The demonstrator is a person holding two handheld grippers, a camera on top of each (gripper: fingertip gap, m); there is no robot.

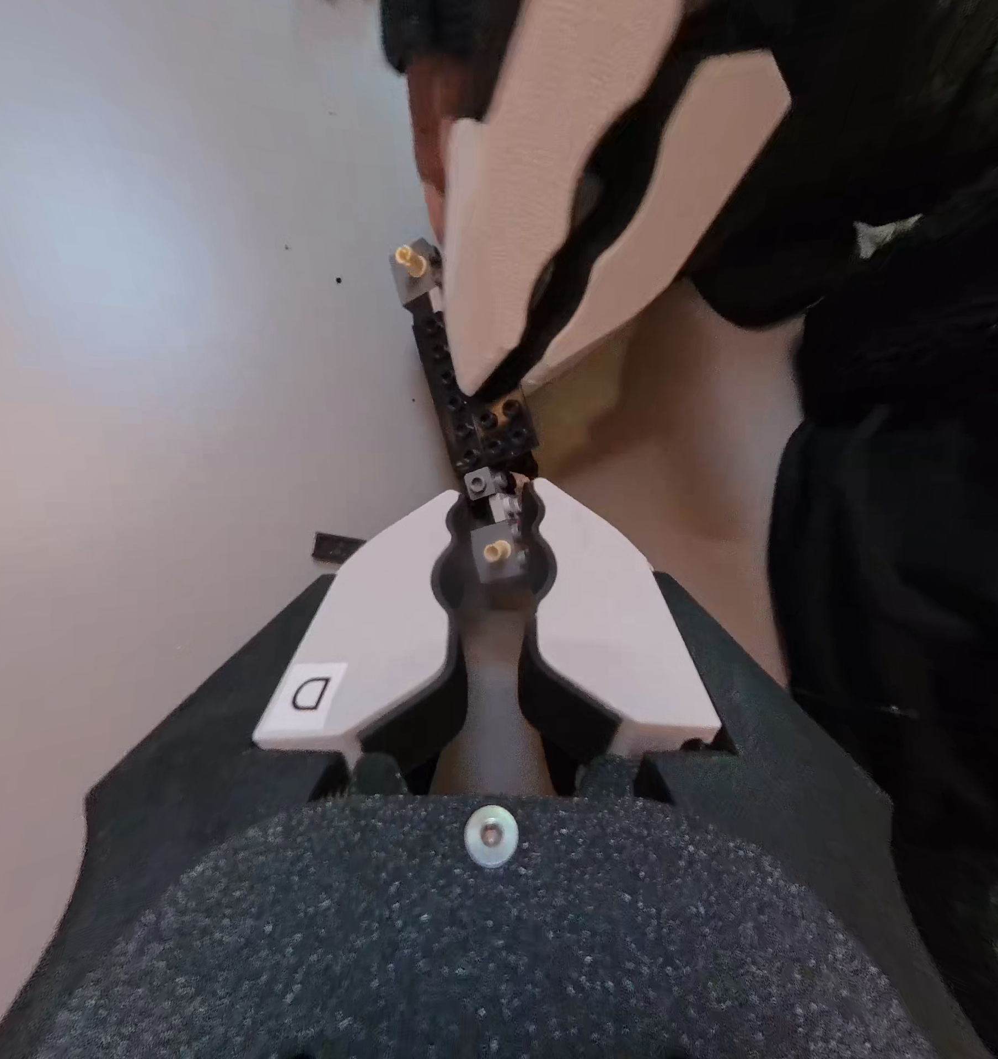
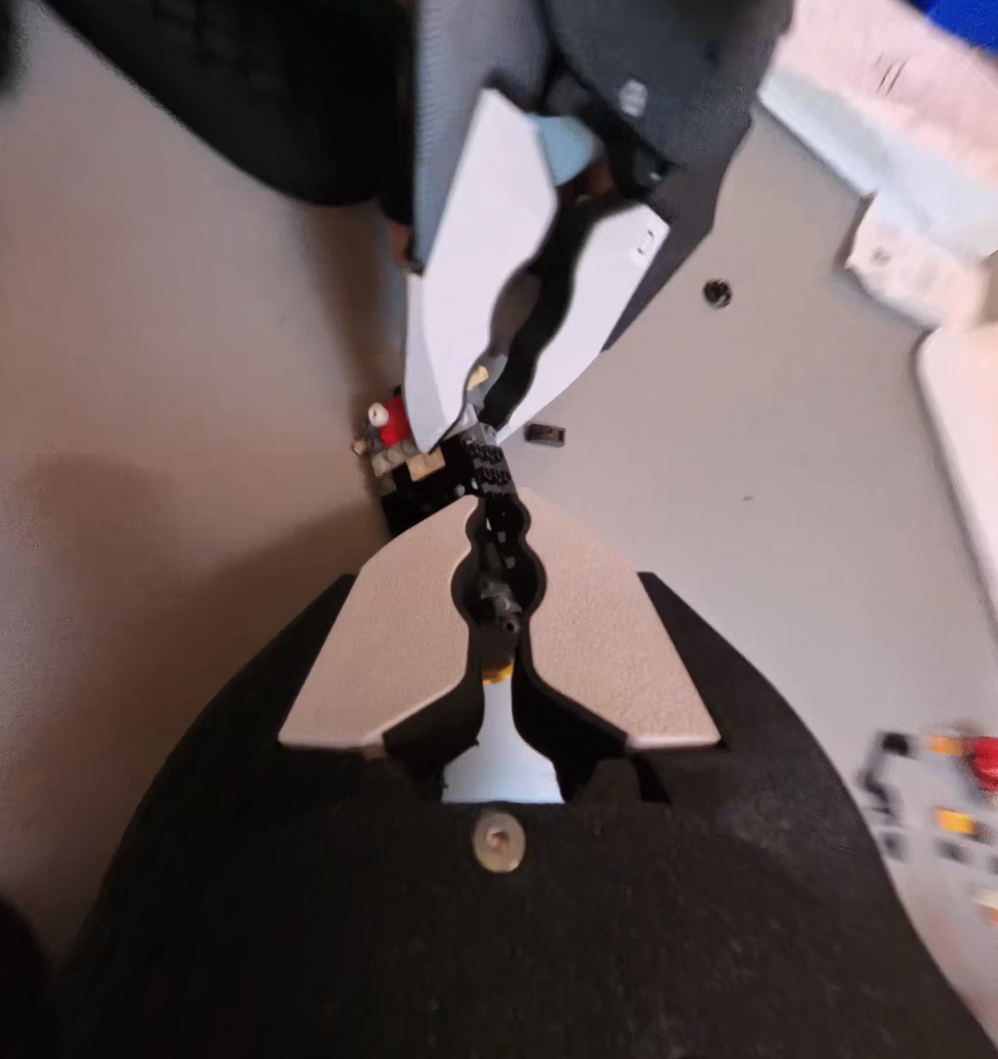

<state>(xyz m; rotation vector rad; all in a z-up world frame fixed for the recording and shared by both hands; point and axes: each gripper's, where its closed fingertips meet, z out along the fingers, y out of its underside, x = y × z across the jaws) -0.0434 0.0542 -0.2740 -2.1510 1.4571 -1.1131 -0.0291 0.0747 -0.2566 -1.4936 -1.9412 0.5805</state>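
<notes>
A: Bricks first, item one. On my left wrist feed I log one long black studded brick assembly (image 1: 456, 395), slim, with a grey cube carrying a cream peg (image 1: 411, 265) at its far end and a like grey cube with cream peg (image 1: 499, 555) at the near end.

B: And the left gripper?

A: My left gripper (image 1: 494, 516) is closed nearly all the way, both white fingers bearing on the near grey end of that assembly, which sits in the scalloped gap between them. The assembly is off the table, held between the two tools.

B: Item two?

A: The right gripper (image 1: 488, 389), seen coming in from the upper right of that feed, pinches the black bar at its middle. On its own feed my right gripper (image 2: 499, 516) is shut down tight on the black bar (image 2: 494, 475), which runs back between the pads.

B: Surroundings?

A: Below them lies a second brick cluster (image 2: 396, 452), black and grey with a red piece, on the pale table (image 2: 714, 516). A small dark loose piece (image 2: 545, 434) rests just right of it. At the far right, blurred coloured parts (image 2: 966, 802); I cannot tell what they are.
</notes>
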